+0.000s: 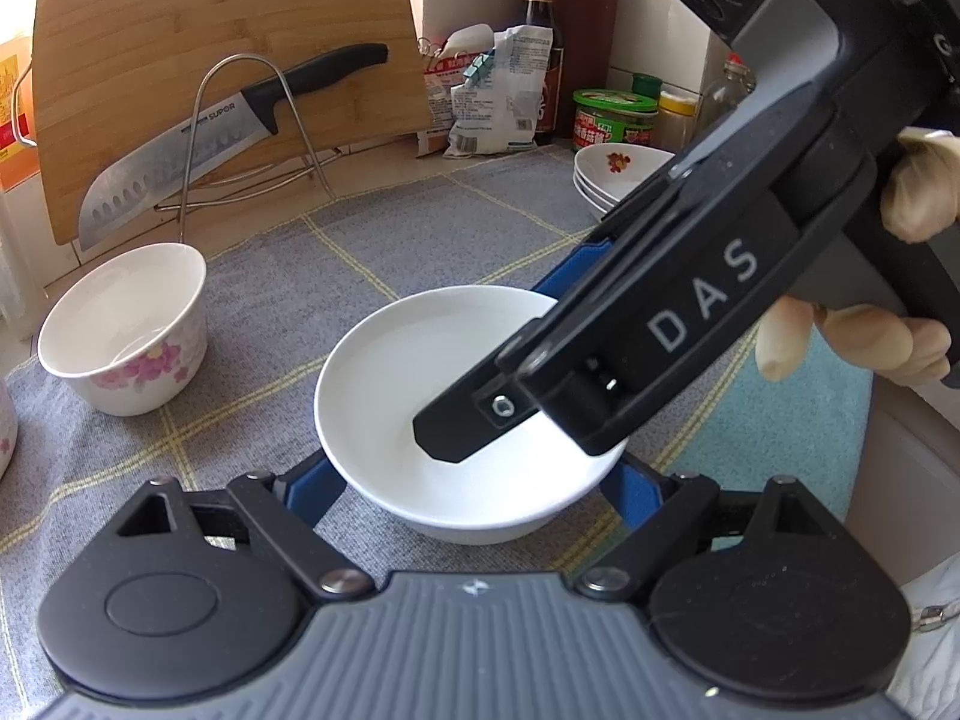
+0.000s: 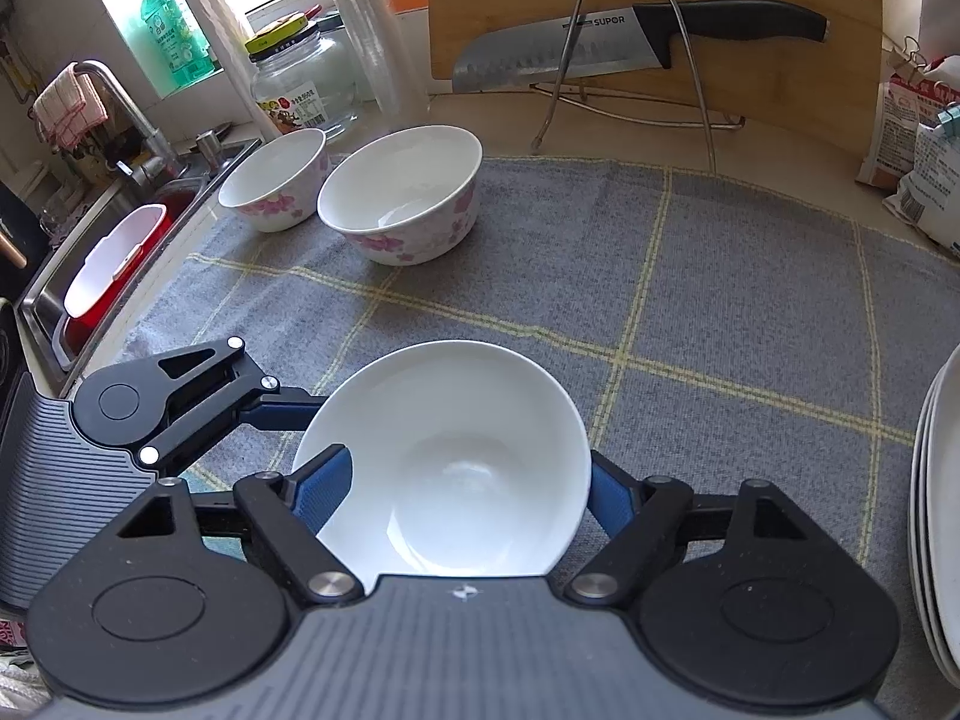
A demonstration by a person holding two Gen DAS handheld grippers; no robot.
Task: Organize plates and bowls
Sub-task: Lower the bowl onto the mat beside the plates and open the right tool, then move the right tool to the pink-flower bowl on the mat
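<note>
**Left wrist view.** The left gripper [image 1: 471,480] points steeply down at a plain white bowl [image 1: 420,384] that sits on a grey checked cloth [image 1: 420,228]. Its two blue fingers [image 1: 312,492] flank the near part of the bowl and press against opposite sides, so this claw is clamped on the bowl. The right gripper [image 1: 510,354] slants in from the upper right, held by a gloved hand [image 1: 918,192] wrapped round its handle. One black fingertip dips inside the bowl and the other finger passes outside the far rim. Its claw is spread, straddling the wall rather than pinching it. To the left, well apart, stands a floral bowl [image 1: 126,330]. At the far right, partly hidden by the right gripper, is a stack of plates [image 1: 618,177]. Behind them a knife [image 1: 228,138] rests on a wire rack against a wooden cutting board [image 1: 210,30].

**Right wrist view.** The right gripper [image 2: 462,492] looks almost straight down into the white bowl [image 2: 456,450], which fills the space between its fingers. The left blue finger [image 2: 324,492] lies over the rim on the inside and the right one sits just outside the opposite rim. From the left edge, one finger of the left gripper reaches to the bowl's side. Two floral bowls [image 2: 402,198] stand side by side further back on the cloth, near a sink [image 2: 90,276]. The stack of plates [image 2: 942,510] shows at the right edge.
</note>
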